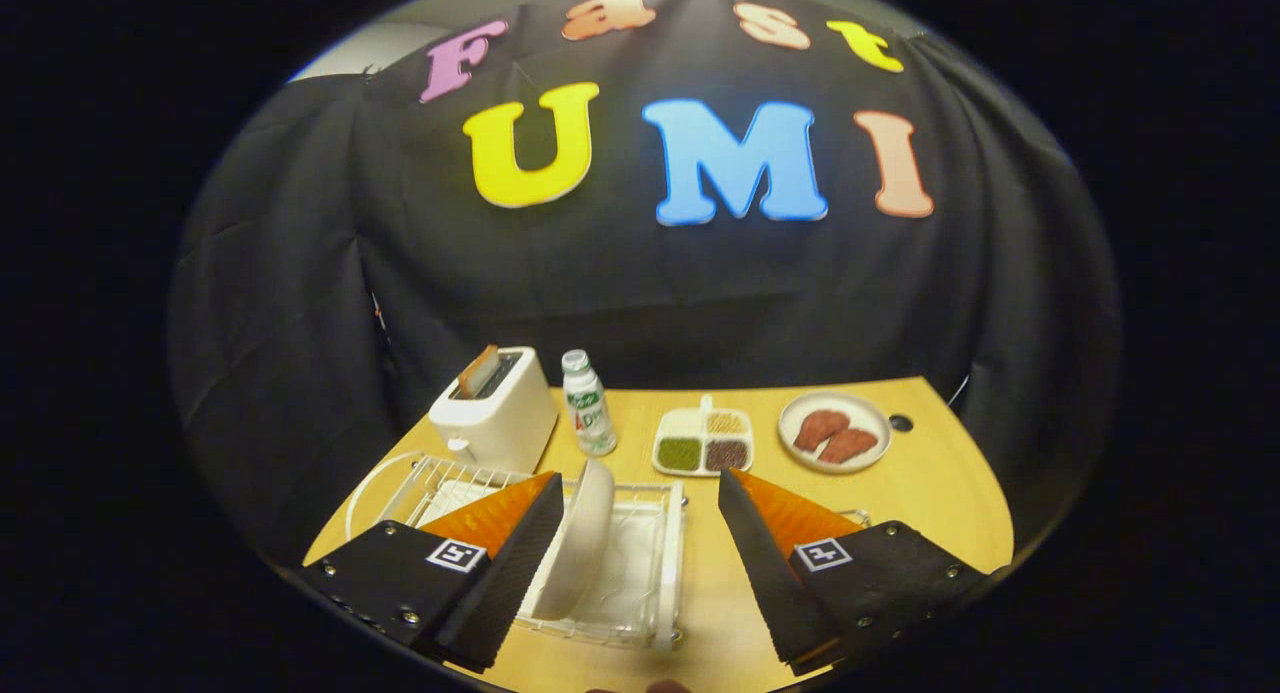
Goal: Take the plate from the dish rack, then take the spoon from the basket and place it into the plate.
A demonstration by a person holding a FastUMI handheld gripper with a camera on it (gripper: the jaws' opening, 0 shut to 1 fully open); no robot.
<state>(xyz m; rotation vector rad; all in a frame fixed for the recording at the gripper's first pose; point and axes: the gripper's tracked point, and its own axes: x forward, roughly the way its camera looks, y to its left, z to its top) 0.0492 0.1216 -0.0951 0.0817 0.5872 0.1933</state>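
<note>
Item one: my gripper [640, 533], fingers spread wide and holding nothing, orange wedges running back to black mounts with square markers. It hangs above the near edge of the wooden table [930, 493].

Item two: the plate [578, 538], white, standing on edge in the dish rack [655, 573]. It sits between my fingers but hard over to the left one, its rim just beside that finger's inner pad [520, 563] (whether they touch I cannot tell). The right finger [765, 563] is well apart from it, over bare table beyond the rack's right side.

Item three: the dish rack itself, white wire with a white tray beneath, lying under and ahead of my left finger, its right rail running between the two fingers.

Item four: the spoon and its basket. A thin wire rim shows just past my right finger, too hidden to identify; no spoon that I can make out.

Items beyond the fingers, at the back of the table against the black cloth:
- toaster [497, 411], white, a slice of toast [478, 371] standing up out of its slot, behind the rack;
- small bottle [588, 403], white cap, upright, just right of the toaster;
- divided dish [703, 441], four compartments of coloured grains;
- round plate with brown food pieces [835, 431], furthest right.
</note>
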